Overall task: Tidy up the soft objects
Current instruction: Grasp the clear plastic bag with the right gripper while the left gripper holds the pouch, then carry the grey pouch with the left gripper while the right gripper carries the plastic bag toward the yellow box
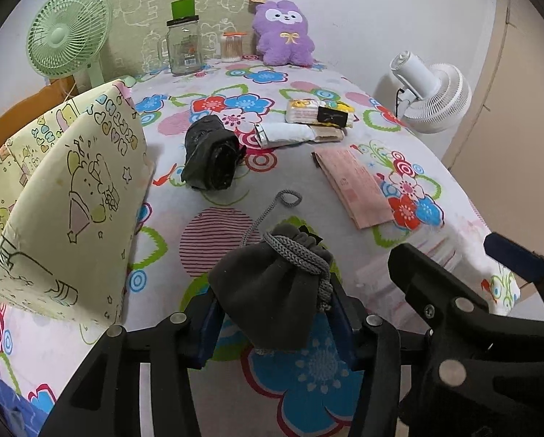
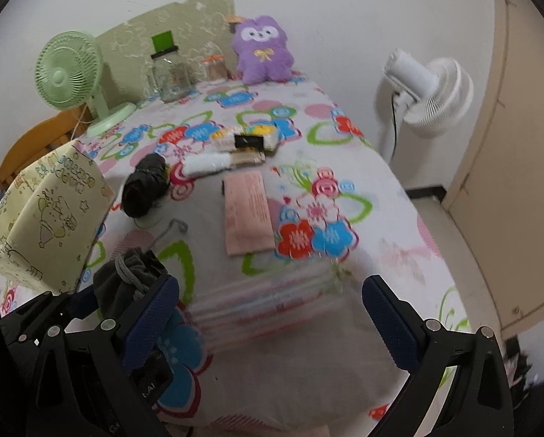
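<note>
The left gripper (image 1: 277, 322) pinches a soft grey fleece drawstring pouch (image 1: 272, 291) with braided cord; the right gripper (image 2: 272, 313) gapes wide.

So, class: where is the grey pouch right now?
The grey pouch sits low in the left wrist view, gripped by the left gripper over the near edge of the floral table, right of the yellow fabric box.

green fan (image 1: 66, 34), glass jar (image 1: 183, 46), white fan (image 1: 432, 96)

Home bedroom: floral bedsheet (image 1: 308, 167), plush toy (image 1: 284, 34) (purple), fans.
</note>
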A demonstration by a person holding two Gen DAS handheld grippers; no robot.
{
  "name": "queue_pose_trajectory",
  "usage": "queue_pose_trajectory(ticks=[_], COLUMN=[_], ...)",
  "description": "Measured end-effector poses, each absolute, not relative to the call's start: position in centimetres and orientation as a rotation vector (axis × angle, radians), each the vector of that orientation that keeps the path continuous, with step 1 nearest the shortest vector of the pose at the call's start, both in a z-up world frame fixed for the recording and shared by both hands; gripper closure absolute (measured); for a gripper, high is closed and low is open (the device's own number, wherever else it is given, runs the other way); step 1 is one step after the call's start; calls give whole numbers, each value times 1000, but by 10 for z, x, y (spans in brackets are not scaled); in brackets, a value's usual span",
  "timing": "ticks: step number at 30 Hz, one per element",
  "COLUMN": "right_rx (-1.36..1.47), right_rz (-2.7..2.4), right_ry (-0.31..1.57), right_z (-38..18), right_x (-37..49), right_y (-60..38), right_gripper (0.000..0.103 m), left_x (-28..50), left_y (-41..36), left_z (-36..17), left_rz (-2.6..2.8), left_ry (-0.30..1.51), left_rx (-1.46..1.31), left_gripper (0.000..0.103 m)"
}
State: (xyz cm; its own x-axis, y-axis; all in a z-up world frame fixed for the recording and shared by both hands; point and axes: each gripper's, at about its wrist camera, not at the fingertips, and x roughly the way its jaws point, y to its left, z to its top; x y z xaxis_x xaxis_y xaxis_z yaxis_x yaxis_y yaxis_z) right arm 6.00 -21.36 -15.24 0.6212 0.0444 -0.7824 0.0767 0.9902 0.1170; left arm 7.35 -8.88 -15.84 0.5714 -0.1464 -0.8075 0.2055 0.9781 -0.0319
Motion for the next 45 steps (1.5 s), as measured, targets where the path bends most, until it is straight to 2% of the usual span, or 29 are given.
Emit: queue_pose_trajectory(ticks=[8,15,17,19,23,24,30,45], right_rx=[253,228,206,186,175,181,169,121], right_rz=[-29,-17,-26,-27,-16,-9,26,47], right_ry=[985,981,977,977,974,973,955,843], right_z=[-172,-177,-178,-177,-176,-176,-169,-119], right_x=[69,81,84,87,90,90,90,84], right_y=[-220,-214,-211,-209,-209,-210,-206,-197], right_gripper=[5,15,21,34,48,59,78,82], left_x=[77,81,81,81,82,83,81,75], left_y=[-92,-96,-98,-98,-99,-99,-99,-92], left_z=[-162,-164,-164,-165,-164,-164,-159,-115], left_rz=[-206,-190,-182,-178,-178,-181,-189,-184], left_ry=[959,961,958,958,961,963,952,864], left_rx=[79,102,108,109,106,103,99,69], left_gripper=[50,50,50,50,51,51,51,51])
